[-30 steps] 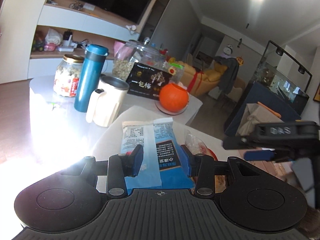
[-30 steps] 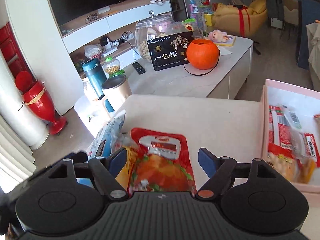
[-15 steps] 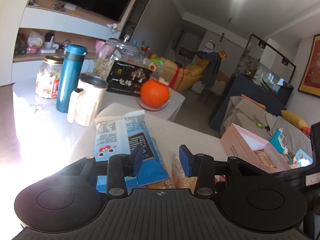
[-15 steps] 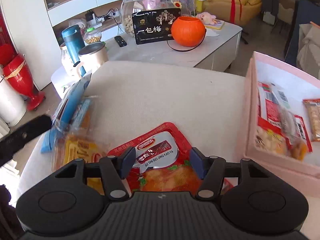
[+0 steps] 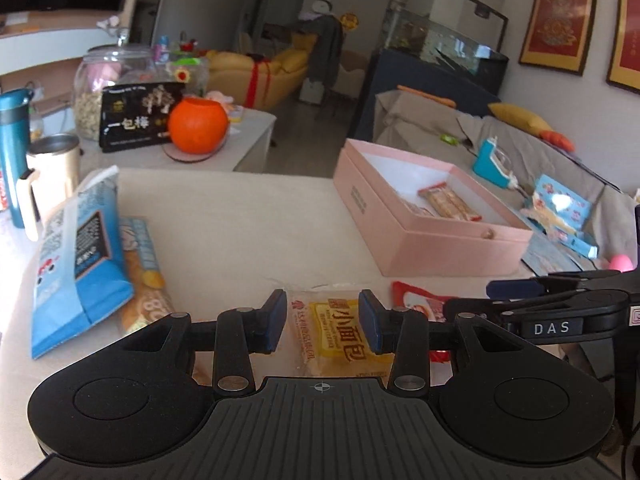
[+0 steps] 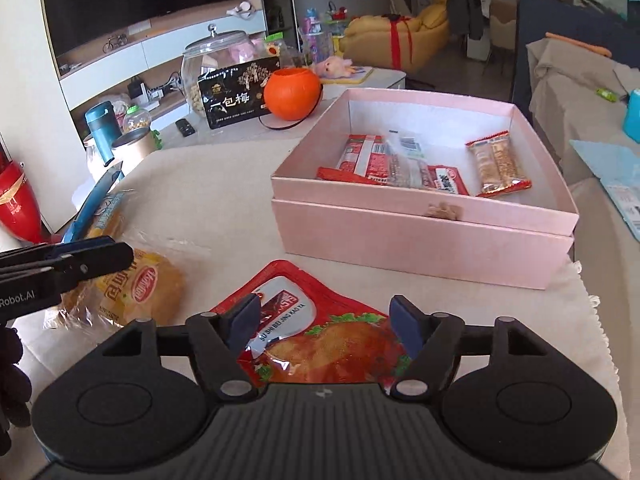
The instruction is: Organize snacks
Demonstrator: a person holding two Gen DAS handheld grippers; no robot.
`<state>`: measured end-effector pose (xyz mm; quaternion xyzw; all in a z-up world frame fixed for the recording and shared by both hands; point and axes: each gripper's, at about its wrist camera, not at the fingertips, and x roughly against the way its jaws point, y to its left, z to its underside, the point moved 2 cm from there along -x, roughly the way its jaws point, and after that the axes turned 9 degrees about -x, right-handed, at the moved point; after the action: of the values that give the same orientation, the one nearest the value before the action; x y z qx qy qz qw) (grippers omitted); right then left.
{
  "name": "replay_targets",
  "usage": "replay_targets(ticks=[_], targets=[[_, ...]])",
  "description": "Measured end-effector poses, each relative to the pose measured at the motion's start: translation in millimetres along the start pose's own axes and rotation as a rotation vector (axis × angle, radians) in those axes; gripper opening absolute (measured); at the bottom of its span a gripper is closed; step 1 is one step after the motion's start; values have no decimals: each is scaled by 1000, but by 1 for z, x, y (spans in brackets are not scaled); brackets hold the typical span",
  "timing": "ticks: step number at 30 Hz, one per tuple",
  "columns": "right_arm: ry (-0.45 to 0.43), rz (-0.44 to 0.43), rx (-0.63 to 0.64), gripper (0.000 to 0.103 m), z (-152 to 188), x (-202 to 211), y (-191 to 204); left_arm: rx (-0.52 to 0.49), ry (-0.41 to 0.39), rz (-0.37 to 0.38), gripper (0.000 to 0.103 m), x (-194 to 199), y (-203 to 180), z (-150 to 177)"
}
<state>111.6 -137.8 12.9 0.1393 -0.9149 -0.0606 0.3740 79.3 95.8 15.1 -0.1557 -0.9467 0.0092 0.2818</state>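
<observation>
My left gripper [image 5: 323, 320] is open, its fingers either side of a yellow bread packet [image 5: 344, 336] lying on the beige table; the packet also shows in the right wrist view [image 6: 136, 292]. My right gripper [image 6: 325, 322] is open over a red roast-duck pouch [image 6: 320, 328], which lies flat. A pink box [image 6: 424, 236] stands beyond it, holding several snack packets [image 6: 400, 164]; it also shows in the left wrist view [image 5: 416, 216]. A blue snack bag [image 5: 76, 256] lies at the left over an orange-and-blue packet [image 5: 144, 276].
A low white table behind carries an orange pumpkin bucket [image 6: 294, 94], a black box [image 6: 236, 98], a glass jar [image 6: 216, 60], a teal flask [image 5: 12, 152] and a cream mug [image 5: 48, 176]. A covered sofa [image 5: 500, 148] stands at the right.
My left gripper has swung right from the blue bag to the yellow bread packet. My right gripper has moved toward the pink box, staying over the red pouch.
</observation>
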Motion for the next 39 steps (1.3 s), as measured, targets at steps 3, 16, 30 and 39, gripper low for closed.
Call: replay_targets(ticks=[3,16,30,39], targets=[[-46,6,25,82,8,3,-5,-7,-32,-74,44,12,-3,-5],[-41,-35,-180,87,10,-1,-44,253,-83,-585,44,45,117,-4],[-44,-30,-172,88,12,-2,-41,-38,7,-241,42,-17,44,-14],[-44,-32,-176,88,13,-3,-41,-100,45,-85,43,16,5,-25]])
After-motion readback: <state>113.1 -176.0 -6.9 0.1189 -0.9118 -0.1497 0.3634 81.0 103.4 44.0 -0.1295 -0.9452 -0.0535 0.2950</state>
